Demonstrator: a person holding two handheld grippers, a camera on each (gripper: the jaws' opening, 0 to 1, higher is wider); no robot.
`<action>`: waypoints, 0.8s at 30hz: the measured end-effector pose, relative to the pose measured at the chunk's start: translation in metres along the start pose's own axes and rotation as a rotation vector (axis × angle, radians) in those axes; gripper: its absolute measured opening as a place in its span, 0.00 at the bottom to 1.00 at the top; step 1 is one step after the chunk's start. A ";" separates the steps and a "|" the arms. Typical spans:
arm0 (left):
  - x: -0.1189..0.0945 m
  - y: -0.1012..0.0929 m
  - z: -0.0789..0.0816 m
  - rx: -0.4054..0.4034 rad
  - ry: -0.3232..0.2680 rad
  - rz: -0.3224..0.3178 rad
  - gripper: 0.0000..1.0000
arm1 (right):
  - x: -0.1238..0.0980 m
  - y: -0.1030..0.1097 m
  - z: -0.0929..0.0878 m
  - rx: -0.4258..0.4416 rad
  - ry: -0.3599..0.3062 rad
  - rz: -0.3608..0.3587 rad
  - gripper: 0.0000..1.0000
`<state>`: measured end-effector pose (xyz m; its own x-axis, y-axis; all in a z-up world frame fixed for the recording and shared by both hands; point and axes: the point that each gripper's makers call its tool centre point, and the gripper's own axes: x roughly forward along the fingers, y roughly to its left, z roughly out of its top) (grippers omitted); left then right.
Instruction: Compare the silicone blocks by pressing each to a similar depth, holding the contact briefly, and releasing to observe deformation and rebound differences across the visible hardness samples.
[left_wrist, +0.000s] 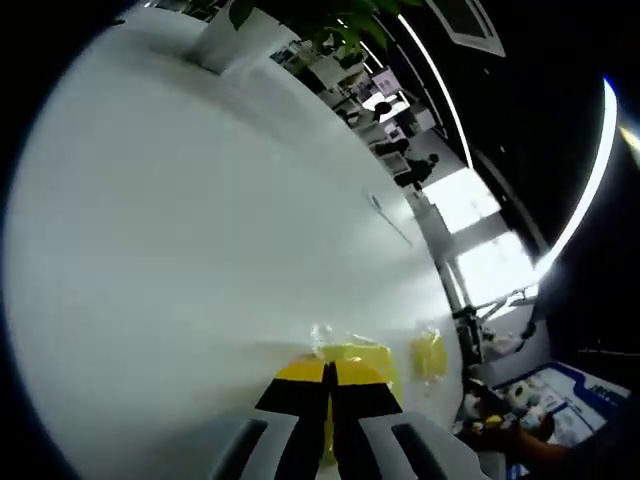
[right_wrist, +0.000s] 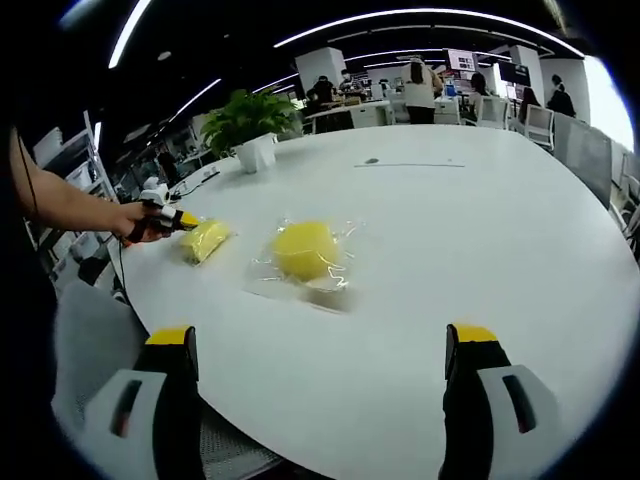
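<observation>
— Blocks: we find both bagged on the bench (right_wrist: 480, 260); left claw (left_wrist: 328, 372), jaws together, presses the small block (right_wrist: 205, 240).
— Right claw (right_wrist: 320, 345) gapes, clear of round block (right_wrist: 303, 250). Risk: slick bag slides, depth uneven.

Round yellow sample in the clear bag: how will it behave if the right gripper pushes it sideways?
Round yellow sample looks domed, so it may rock or roll. Its clear bag lies loose on the white table, so it would probably slide easily.
</observation>
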<state>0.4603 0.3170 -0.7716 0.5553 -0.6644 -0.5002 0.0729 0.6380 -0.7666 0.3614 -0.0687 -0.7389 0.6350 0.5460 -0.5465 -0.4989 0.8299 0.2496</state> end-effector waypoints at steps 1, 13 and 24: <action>0.000 0.001 0.001 -0.001 -0.003 0.007 0.00 | 0.000 0.001 0.001 -0.002 -0.002 0.002 0.96; 0.000 -0.037 0.007 0.142 -0.047 -0.045 0.00 | -0.005 -0.007 0.001 0.028 -0.020 -0.029 0.96; -0.015 -0.067 0.040 0.251 -0.187 -0.073 0.00 | -0.009 0.002 0.006 0.005 -0.042 -0.021 0.96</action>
<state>0.4806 0.2997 -0.6969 0.6818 -0.6439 -0.3472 0.3077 0.6829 -0.6625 0.3583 -0.0716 -0.7292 0.6692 0.5327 -0.5180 -0.4825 0.8417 0.2423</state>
